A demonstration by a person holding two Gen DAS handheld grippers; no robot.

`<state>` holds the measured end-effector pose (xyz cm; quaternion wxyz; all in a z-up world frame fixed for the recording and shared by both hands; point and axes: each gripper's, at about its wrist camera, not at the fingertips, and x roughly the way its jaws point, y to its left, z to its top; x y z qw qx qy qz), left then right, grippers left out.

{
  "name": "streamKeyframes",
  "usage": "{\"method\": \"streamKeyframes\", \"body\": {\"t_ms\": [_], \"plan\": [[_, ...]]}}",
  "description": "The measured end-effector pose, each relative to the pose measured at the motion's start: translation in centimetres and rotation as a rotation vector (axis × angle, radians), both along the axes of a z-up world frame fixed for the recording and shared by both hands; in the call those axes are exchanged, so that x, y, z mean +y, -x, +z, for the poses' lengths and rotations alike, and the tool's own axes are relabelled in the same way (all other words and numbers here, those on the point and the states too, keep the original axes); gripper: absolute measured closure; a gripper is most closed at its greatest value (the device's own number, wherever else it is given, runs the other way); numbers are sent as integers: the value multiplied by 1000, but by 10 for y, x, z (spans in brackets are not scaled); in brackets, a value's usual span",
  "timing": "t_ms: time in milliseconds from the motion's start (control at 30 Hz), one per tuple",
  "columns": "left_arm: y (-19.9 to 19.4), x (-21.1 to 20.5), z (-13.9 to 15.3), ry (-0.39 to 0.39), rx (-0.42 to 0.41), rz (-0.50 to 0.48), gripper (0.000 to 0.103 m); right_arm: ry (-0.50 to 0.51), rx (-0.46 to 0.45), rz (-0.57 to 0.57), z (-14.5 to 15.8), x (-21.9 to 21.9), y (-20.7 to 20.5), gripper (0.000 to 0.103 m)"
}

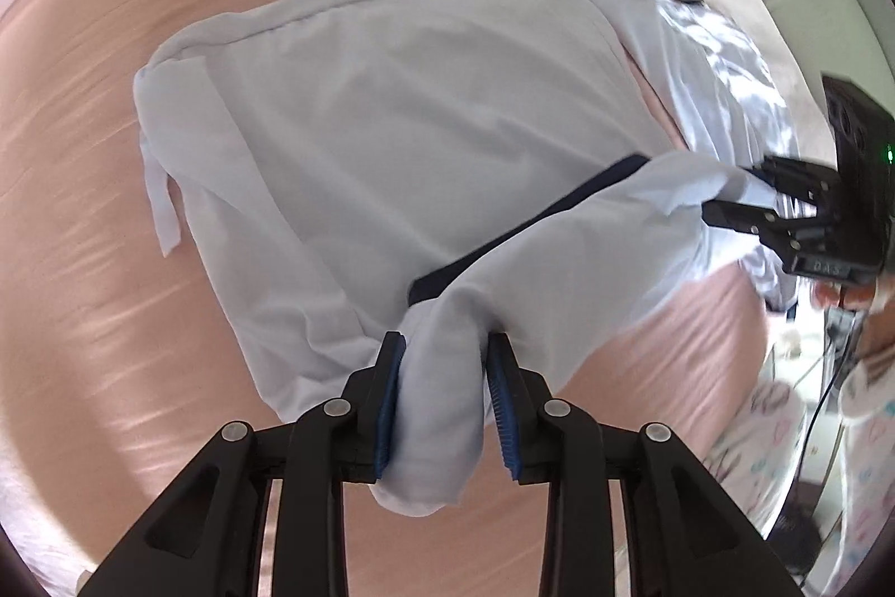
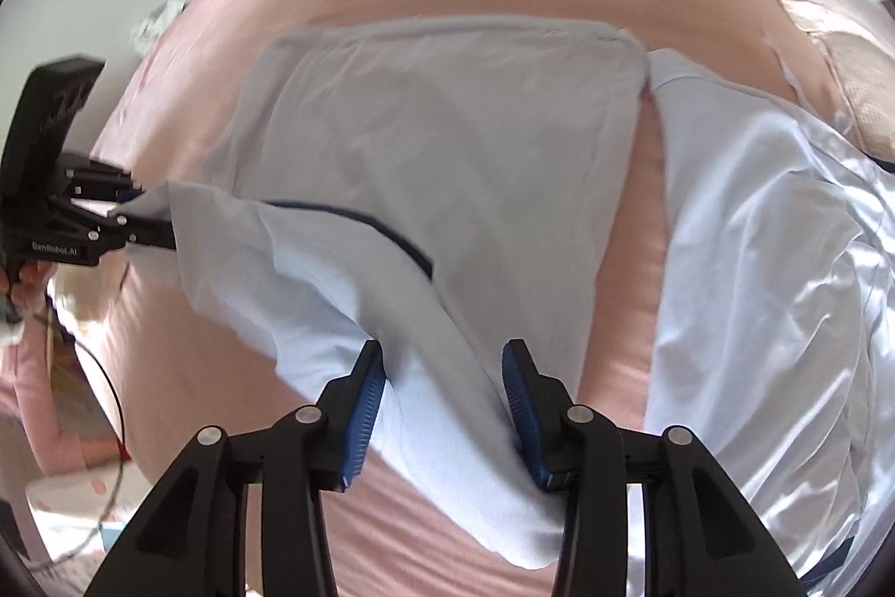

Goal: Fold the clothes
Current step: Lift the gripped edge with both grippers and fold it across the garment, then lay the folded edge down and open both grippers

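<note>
Pale blue garment (image 1: 391,121) – lies on the pink bed (image 1: 84,205), its near hem lifted and doubled back over the body, dark trim along that edge. Bare sheet lies open on its far and left sides; a second crumpled garment (image 2: 772,261) is just beside it. Left gripper (image 1: 444,401) – fingers clenched on one hem corner. Right gripper (image 2: 442,407) – fingers parted, cloth between them, grip uncertain.

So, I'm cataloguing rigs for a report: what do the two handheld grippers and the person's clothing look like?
Both are black linkage frames with silver pivot rivets and ribbed blue finger pads. The left gripper carries white "GenRobot.AI" lettering; the right gripper shows a green light and a trailing black cable. The sleeve is white with a pastel print.
</note>
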<state>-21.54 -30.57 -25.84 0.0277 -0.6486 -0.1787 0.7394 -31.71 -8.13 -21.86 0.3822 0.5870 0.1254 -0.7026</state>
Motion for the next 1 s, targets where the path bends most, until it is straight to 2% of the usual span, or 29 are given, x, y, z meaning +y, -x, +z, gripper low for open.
{"method": "streamKeyframes", "body": {"t_ms": [100,233,367,400,567,633,700,800,867,900,1000], "plan": [[12,-19,-5,-46,-9,71,69,17,-27,-61,-8,0,13,56],[16,-45,-14,-112,-32,159,66,21,-18,-110,-17,-4,21,52],[8,-61,-17,-108,-48,225,65,9,4,-129,-25,-14,22,51],[5,-64,-19,-127,-55,244,65,9,11,-131,-26,-16,22,51],[-4,-63,-19,-141,-35,264,65,-12,16,-161,-33,-26,24,51],[-7,-67,-16,-173,-21,293,65,9,1,-194,-32,-25,27,51],[-17,-78,-12,-241,-20,347,58,38,-13,-231,-22,-17,31,50],[-31,-92,5,-353,79,427,42,65,5,-294,0,2,36,40],[-48,-101,22,-362,162,466,20,113,26,-327,17,18,35,33],[-55,-102,25,-371,183,488,19,133,30,-349,25,28,34,28],[-64,-97,23,-417,223,539,19,180,52,-393,36,50,25,28]]}}
